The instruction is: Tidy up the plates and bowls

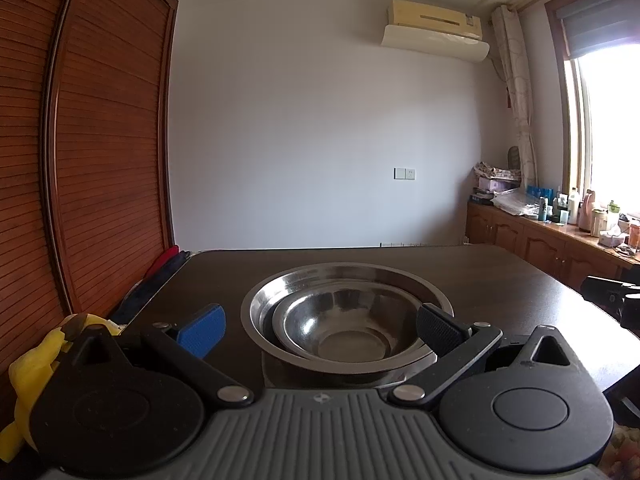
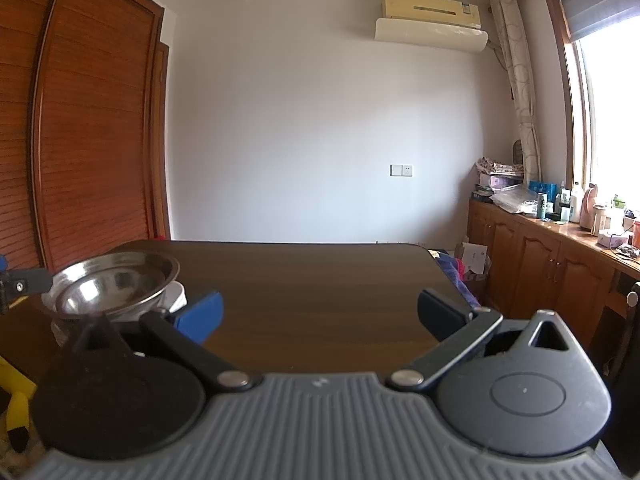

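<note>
Steel bowls point(image 1: 340, 320) between left tool point(image 1: 320, 328) fingers

A room in someone's home.
A dark table point(image 2: 312, 280) sits in the middle, a wooden wardrobe point(image 2: 92, 128) at 9 o'clock, an air conditioner point(image 2: 432, 20) at 1 o'clock.

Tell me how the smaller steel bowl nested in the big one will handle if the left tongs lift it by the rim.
The smaller bowl looks rigid, thin and probably light. Its polished, reflective rim may slip between the pads. Sitting loose inside the larger bowl, it could slide or clatter when nudged.
</note>
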`<action>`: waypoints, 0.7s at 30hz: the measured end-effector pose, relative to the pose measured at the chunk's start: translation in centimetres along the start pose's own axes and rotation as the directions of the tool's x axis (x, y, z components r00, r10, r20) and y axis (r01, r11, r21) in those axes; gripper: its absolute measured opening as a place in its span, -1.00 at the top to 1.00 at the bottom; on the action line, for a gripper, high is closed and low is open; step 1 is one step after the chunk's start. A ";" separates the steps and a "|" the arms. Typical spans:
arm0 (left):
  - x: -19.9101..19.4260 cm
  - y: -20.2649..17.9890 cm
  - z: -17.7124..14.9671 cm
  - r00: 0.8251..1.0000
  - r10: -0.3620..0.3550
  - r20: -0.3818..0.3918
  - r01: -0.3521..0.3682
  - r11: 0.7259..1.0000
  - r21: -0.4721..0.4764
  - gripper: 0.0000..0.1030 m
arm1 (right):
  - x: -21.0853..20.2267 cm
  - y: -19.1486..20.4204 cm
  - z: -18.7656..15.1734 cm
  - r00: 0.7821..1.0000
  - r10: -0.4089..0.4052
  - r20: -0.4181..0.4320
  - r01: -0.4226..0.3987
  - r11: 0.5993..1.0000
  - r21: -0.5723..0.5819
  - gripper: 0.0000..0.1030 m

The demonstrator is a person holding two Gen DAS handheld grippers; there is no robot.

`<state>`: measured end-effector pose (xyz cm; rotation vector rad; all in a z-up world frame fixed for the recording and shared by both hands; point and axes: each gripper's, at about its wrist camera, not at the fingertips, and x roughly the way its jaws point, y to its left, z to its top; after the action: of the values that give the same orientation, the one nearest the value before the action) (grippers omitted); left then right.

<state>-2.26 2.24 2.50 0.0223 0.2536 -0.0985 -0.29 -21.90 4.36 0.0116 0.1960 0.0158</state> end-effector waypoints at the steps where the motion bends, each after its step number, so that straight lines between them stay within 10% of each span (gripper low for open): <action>1: 0.0 0.0 0.0 1.000 -0.004 -0.002 0.004 1.000 0.000 -1.00 | 0.0 0.0 0.0 1.000 -0.002 0.002 0.002 1.000 0.000 -1.00; 21: 0.2 0.0 -0.3 1.000 -0.009 -0.002 0.009 1.000 0.001 -1.00 | 0.2 -0.2 -0.1 1.000 -0.004 -0.002 0.004 1.000 -0.001 -1.00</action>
<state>-2.12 2.25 2.16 0.0224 0.2557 -0.1078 -0.15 -22.11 4.20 0.0103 0.1975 0.0121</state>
